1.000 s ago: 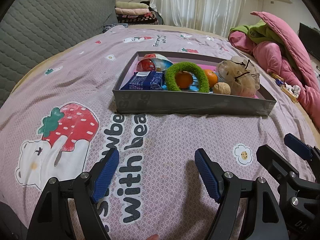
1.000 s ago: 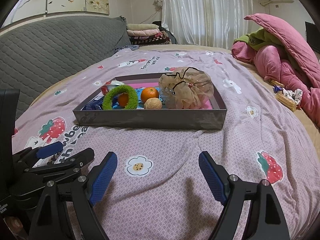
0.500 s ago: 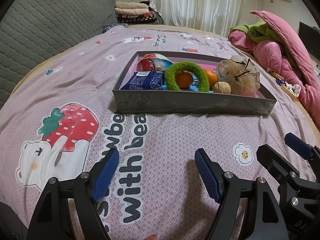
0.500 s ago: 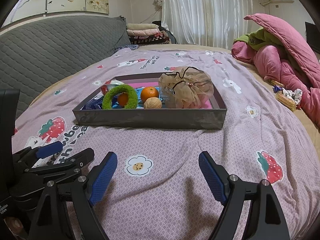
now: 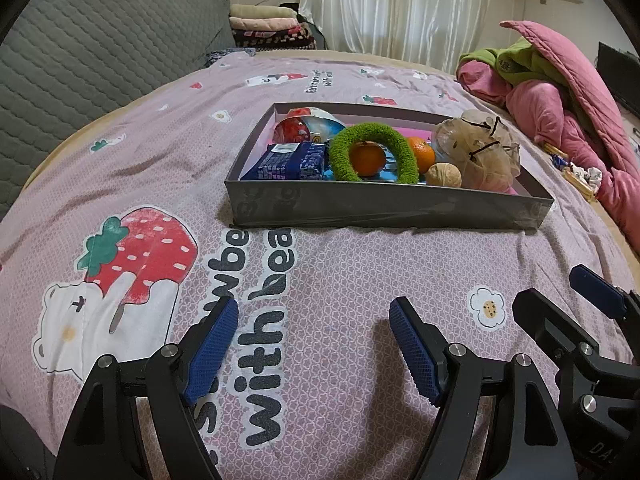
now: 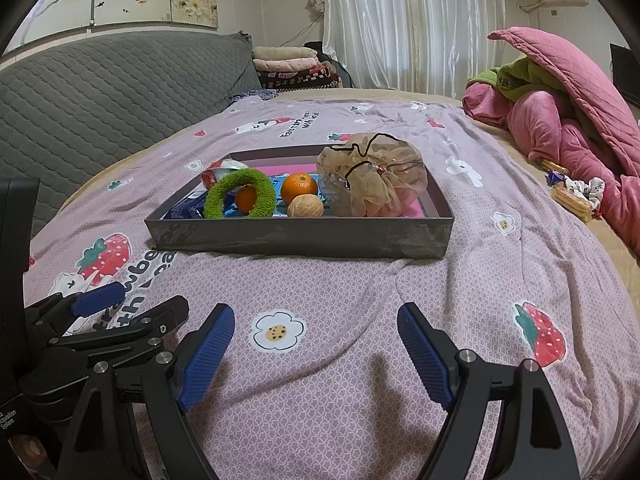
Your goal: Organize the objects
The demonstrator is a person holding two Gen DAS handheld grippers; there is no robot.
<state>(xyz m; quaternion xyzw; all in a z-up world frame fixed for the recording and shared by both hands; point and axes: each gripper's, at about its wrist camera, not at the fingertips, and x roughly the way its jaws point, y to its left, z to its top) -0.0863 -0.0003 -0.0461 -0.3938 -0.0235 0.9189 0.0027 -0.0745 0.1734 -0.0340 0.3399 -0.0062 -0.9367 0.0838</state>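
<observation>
**Grey tray packed, both grippers idle above the bedspread**

Resting on the pink strawberry-print bedspread (image 5: 328,280): a shallow grey tray (image 5: 384,210), well ahead of both tools. Packed inside, from the left in the left wrist view: a blue snack packet (image 5: 286,164), a red-and-white wrapped item (image 5: 304,128) behind it, a green fuzzy ring (image 5: 374,152) propped upright around one orange (image 5: 366,158), a second orange (image 5: 422,154) just beside it, a walnut (image 5: 443,175) at the near wall, and a beige mesh pouch (image 5: 478,152) at the right end. Under the fruit, something blue, possibly a flat pack; too hidden to tell.

Left gripper (image 5: 314,344): jaws wide apart, nothing between, poised over the printed lettering. Right gripper (image 6: 316,354): jaws likewise spread and empty, over a flower print. Heaped at the far right, pink and green bedding (image 6: 560,112).
</observation>
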